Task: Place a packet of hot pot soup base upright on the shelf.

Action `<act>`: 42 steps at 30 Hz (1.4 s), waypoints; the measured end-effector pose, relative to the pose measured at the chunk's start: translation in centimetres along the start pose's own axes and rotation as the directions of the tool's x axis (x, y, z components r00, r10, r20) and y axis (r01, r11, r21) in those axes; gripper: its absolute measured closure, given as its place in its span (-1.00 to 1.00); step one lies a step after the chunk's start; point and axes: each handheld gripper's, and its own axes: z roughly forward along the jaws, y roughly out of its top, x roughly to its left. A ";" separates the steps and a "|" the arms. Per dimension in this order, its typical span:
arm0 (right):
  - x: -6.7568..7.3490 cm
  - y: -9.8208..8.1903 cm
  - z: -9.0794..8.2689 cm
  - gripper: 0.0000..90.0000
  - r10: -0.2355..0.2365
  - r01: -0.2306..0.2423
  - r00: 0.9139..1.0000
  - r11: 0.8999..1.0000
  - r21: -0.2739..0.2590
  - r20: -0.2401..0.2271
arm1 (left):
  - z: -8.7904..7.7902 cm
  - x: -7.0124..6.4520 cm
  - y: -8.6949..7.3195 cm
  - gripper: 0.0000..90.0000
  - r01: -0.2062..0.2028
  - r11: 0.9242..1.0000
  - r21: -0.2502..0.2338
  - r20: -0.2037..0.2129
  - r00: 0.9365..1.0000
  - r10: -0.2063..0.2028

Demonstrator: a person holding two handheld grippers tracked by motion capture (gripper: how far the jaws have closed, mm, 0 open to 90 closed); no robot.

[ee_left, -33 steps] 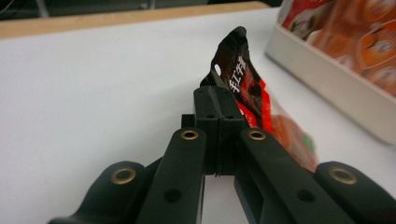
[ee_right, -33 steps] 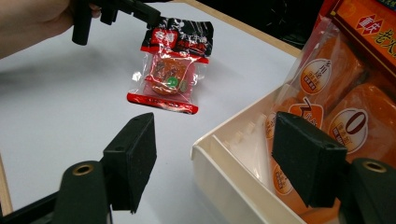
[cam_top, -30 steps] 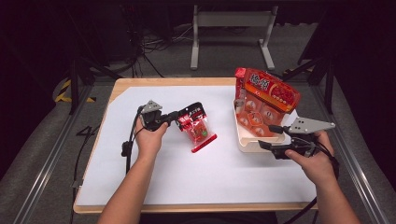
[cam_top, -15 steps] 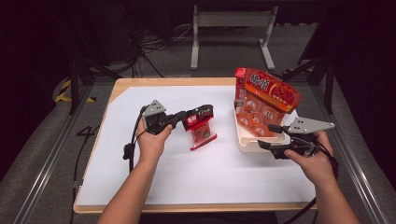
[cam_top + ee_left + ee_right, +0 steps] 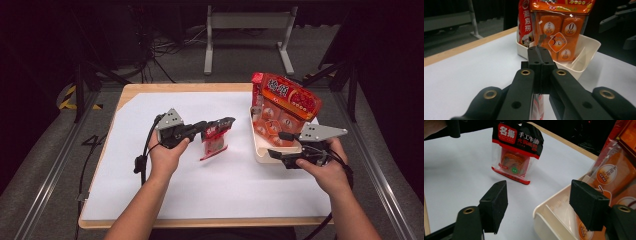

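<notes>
White tray (image 5: 261,150) holding orange packets (image 5: 280,107), left gripper (image 5: 222,125) fingers pinching red sachet (image 5: 214,142), right gripper (image 5: 282,145) fingers apart

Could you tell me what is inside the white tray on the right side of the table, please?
The white tray holds an upright orange seasoning packet and a red bag beside it. What lies behind or beneath them is covered.

A small sauce packet (image 5: 215,139) with a black top band, white lettering and a red, clear-windowed body hangs upright, pinched at its top edge by the left tool (image 5: 227,122). Its lower edge sits at or just above the white counter (image 5: 200,195); which, I can't tell. It is left of the cream tray (image 5: 260,150), well apart from it.
</notes>
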 end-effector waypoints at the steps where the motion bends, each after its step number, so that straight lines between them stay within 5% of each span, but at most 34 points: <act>1: 0.0 0.0 0.0 -0.30 0.000 0.000 1.000 1.000 0.000 0.000 | 0.0 0.0 0.0 1.00 0.000 1.000 0.000 0.000 1.000 0.000; 18: 0.3 2.1 5.3 -0.27 -0.009 0.007 0.998 0.999 -0.032 -0.069 | -1.2 -3.5 1.8 1.00 -0.101 0.995 -0.025 0.081 0.991 0.103; 27: 0.0 2.7 7.1 0.23 -0.045 0.039 0.984 0.999 -0.037 -0.171 | -1.4 -4.8 2.2 1.00 -0.125 0.991 -0.043 0.124 0.984 0.129; 30: 0.0 2.8 7.1 0.70 -0.076 0.073 0.980 0.997 -0.023 -0.183 | -1.5 -4.8 2.2 1.00 -0.124 0.991 -0.050 0.127 0.983 0.129; 33: 0.0 3.0 6.5 0.96 -0.114 0.109 0.978 0.993 -0.037 -0.172 | -1.7 -4.6 2.2 1.00 -0.121 0.991 -0.064 0.124 0.984 0.128; 42: 0.7 4.1 4.2 1.00 -0.191 0.185 0.976 0.981 -0.063 -0.108 | -1.5 -4.4 2.6 1.00 -0.113 0.989 -0.095 0.109 0.986 0.123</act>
